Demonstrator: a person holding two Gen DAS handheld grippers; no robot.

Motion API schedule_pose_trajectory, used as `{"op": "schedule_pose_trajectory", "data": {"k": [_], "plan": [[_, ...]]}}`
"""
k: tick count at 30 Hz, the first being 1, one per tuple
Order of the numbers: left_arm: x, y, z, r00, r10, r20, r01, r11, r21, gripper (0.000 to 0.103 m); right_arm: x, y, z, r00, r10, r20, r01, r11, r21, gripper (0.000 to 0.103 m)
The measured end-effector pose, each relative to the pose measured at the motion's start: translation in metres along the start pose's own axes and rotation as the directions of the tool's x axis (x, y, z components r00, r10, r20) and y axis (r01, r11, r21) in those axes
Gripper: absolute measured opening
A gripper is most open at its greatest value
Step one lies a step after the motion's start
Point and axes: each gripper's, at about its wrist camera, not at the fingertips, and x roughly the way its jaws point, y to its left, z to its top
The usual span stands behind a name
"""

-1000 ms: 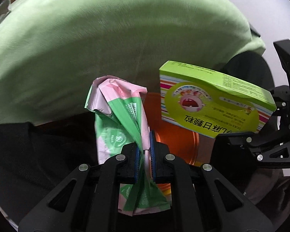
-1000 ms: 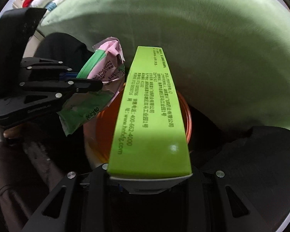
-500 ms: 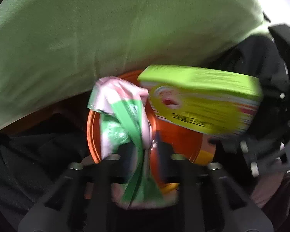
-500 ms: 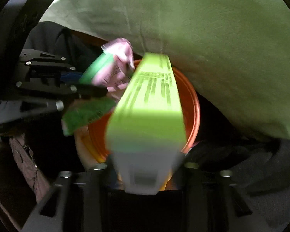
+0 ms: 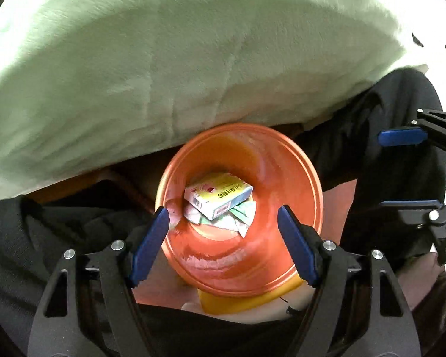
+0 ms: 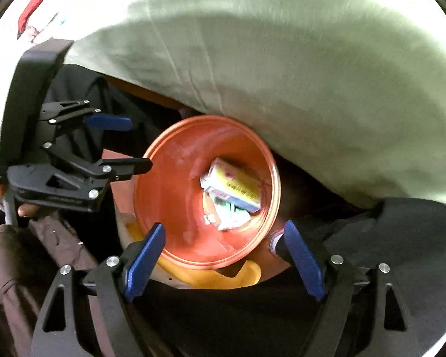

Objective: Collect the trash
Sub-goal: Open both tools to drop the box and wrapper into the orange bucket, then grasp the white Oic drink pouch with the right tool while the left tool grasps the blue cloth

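box (image 5: 218, 198) and wrapper (image 5: 238, 220) dropped into orange bin (image 5: 282, 255), both grippers' fingers (image 5: 148, 244) now opening, empty

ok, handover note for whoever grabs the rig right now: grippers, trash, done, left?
Left gripper: jaws opening, nothing between them, above the orange bin.
Right gripper: jaws opening, nothing between them, also over the bin.
Trash: green box lies at the bin's bottom on top of the pink-green wrapper.
Done: both pieces are in the bin.
Left: no other trash shows in these views; look around the green blanket for more.
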Motion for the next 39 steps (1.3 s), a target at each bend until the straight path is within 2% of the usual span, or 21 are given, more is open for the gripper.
{"op": "schedule_pose_trajectory", "data": {"k": [2,5,8,11,12,16,19,21,23,26,28,29,31,32,34,39], "plan": [[-0.012,0.006,-0.006,1.0,-0.007,0.027,0.007,1.0,-0.005,0.073,-0.022,0.001,0.001,0.998,0.0,0.061,0.001,1.0,-0.028,0.081],[-0.036,0.01,-0.011,0.994,-0.014,0.108,0.015,1.0,-0.005,0.073,-0.055,0.009,0.007,0.986,0.001,0.168,0.009,0.998,-0.059,0.083],[-0.068,0.022,-0.023,0.979,-0.01,0.206,0.014,1.0,-0.016,0.074,-0.083,0.006,0.02,0.966,-0.002,0.258,0.016,0.999,-0.05,0.097],[-0.099,0.036,-0.025,0.95,0.028,0.311,-0.012,0.999,-0.053,0.08,-0.108,0.003,0.044,0.943,-0.002,0.332,0.016,0.999,-0.041,0.097],[-0.115,0.046,-0.024,0.93,0.05,0.363,-0.022,0.996,-0.081,0.082,-0.115,0.003,0.055,0.935,-0.014,0.355,0.033,0.998,-0.049,0.097],[-0.147,0.078,-0.019,0.879,0.113,0.463,-0.023,0.981,-0.195,0.088,-0.138,0.023,0.103,0.881,-0.051,0.47,0.124,0.984,-0.125,0.097],[-0.158,0.099,-0.013,0.841,0.167,0.514,-0.019,0.96,-0.281,0.089,-0.141,0.039,0.144,0.861,-0.069,0.503,0.188,0.964,-0.19,0.097],[-0.162,0.111,-0.008,0.812,0.221,0.54,-0.038,0.944,-0.328,0.091,-0.141,0.052,0.171,0.86,-0.061,0.507,0.206,0.95,-0.235,0.097],[-0.161,0.117,-0.007,0.802,0.244,0.545,-0.055,0.939,-0.34,0.091,-0.142,0.064,0.202,0.859,-0.069,0.507,0.236,0.933,-0.273,0.097],[-0.147,0.121,0.003,0.8,0.284,0.529,-0.108,0.935,-0.339,0.091,-0.132,0.08,0.259,0.878,-0.096,0.469,0.272,0.907,-0.322,0.097],[-0.138,0.128,0.006,0.802,0.287,0.524,-0.119,0.936,-0.33,0.091,-0.121,0.085,0.285,0.892,-0.125,0.435,0.295,0.889,-0.35,0.097],[-0.135,0.13,0.008,0.804,0.282,0.524,-0.118,0.939,-0.324,0.091,-0.11,0.091,0.305,0.901,-0.156,0.405,0.323,0.865,-0.384,0.097],[-0.13,0.132,0.008,0.807,0.268,0.527,-0.11,0.944,-0.311,0.091,-0.09,0.096,0.323,0.911,-0.203,0.36,0.354,0.832,-0.428,0.097],[-0.127,0.132,0.009,0.808,0.261,0.528,-0.105,0.946,-0.307,0.091,-0.076,0.1,0.338,0.916,-0.238,0.324,0.374,0.802,-0.467,0.097],[-0.124,0.133,0.008,0.809,0.249,0.533,-0.094,0.949,-0.301,0.091,-0.057,0.102,0.354,0.915,-0.288,0.282,0.397,0.766,-0.506,0.097],[-0.123,0.139,0.008,0.803,0.225,0.552,-0.067,0.954,-0.292,0.091,-0.022,0.097,0.378,0.924,-0.333,0.187,0.379,0.74,-0.555,0.097]]}}
